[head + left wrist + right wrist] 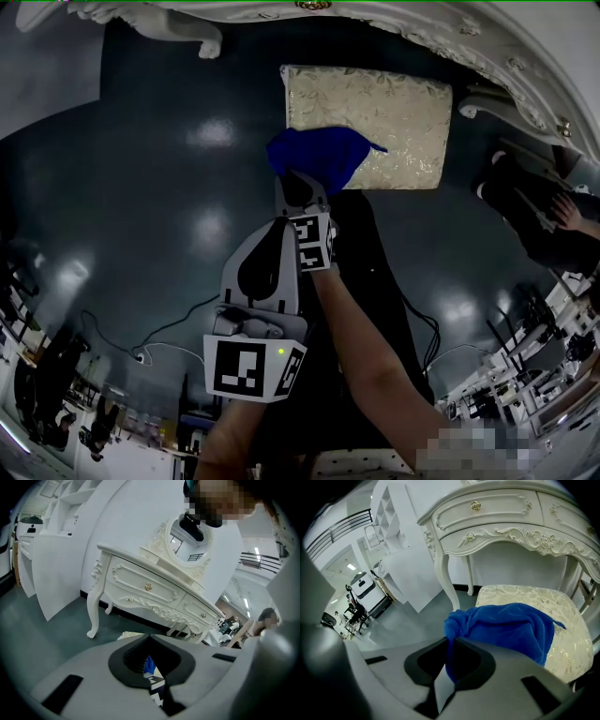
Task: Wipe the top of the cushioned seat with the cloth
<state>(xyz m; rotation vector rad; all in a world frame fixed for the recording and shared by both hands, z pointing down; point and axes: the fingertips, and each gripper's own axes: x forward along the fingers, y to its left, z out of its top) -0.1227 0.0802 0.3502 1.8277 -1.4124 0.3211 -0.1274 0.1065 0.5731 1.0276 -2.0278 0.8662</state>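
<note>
Right gripper view shows your right gripper [449, 645] clamped on the blue cloth [511, 625]. The cloth lies bunched over the near-left corner of the cushioned seat [525, 597], which stands before the white dressing table [511, 517]. Your left gripper [147, 660], jaws closed together on nothing, hangs back from the seat over the floor.

The cloth [513, 625] covers the seat's [520, 595] near corner, and its gathered end is lost between the right gripper's [451, 648] jaws. In the left gripper view the seat is only a sliver, and the blue speck seen past the jaws is probably the cloth.
</note>
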